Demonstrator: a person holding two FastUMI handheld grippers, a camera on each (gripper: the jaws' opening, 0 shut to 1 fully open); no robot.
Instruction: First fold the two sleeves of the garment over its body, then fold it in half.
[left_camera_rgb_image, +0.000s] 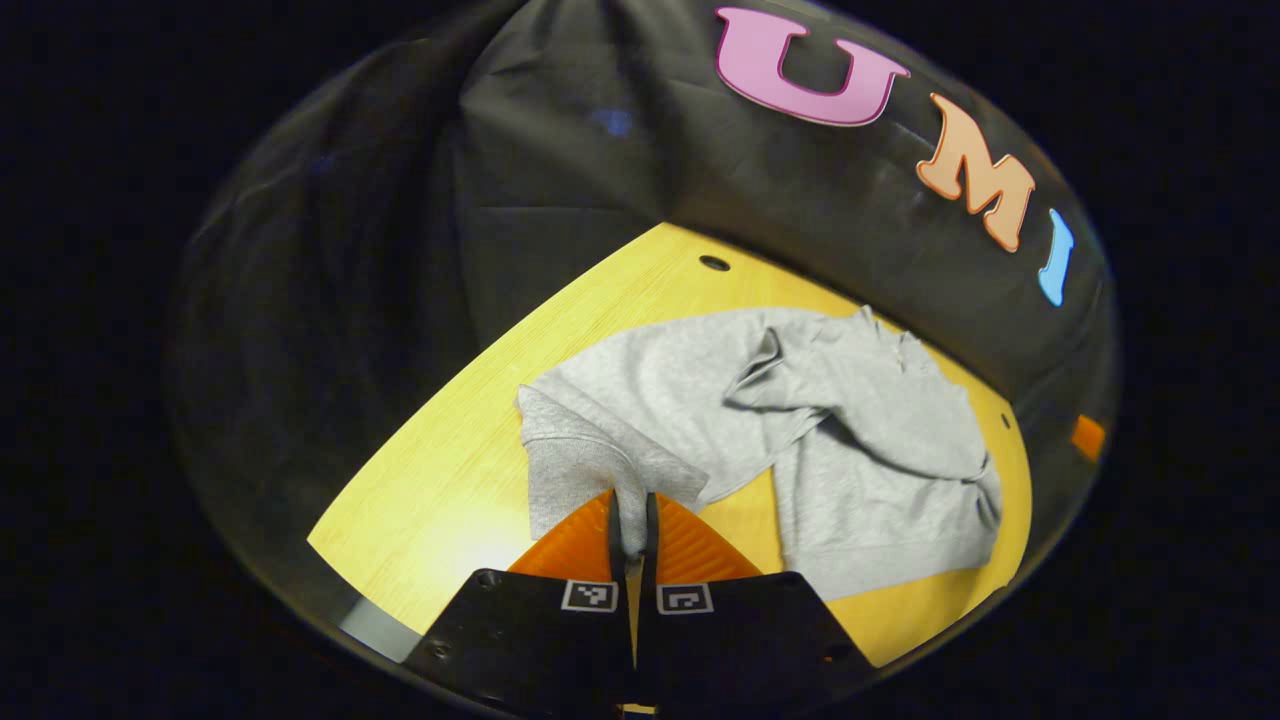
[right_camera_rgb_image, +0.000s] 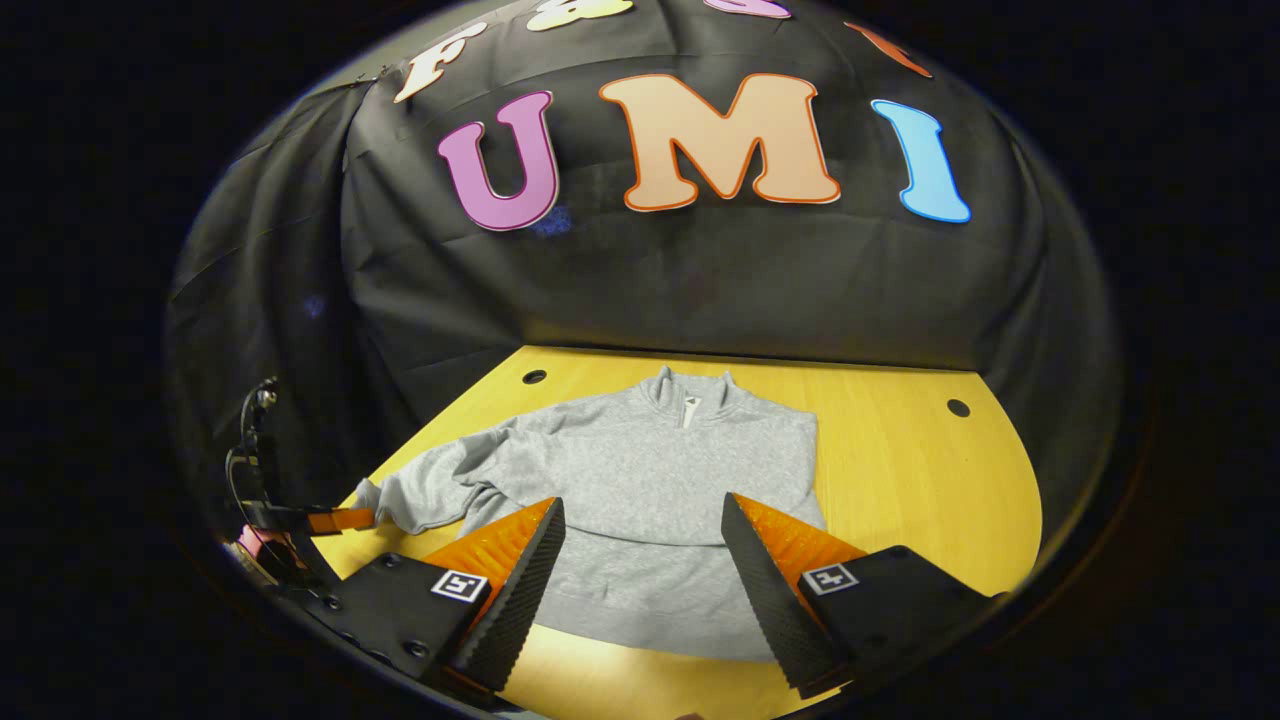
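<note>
Grey sweatshirt (right_camera_rgb_image: 640, 500) flat, collar toward wall; left hand-held gripper (left_camera_rgb_image: 632, 525) clamps sleeve cuff (left_camera_rgb_image: 590, 470); right hand-held gripper (right_camera_rgb_image: 640, 570) wide.

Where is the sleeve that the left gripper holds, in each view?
Left gripper view: sleeve at lower centre, its cuff pinched between the fingers.
Right gripper view: sleeve at lower left, stretching toward the left gripper.
Shared landmark: the sweater's collar.

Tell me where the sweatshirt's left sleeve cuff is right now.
In the left gripper view, the cuff is pinched between the left gripper fingers, lifted over the table at the sweatshirt side.
</note>
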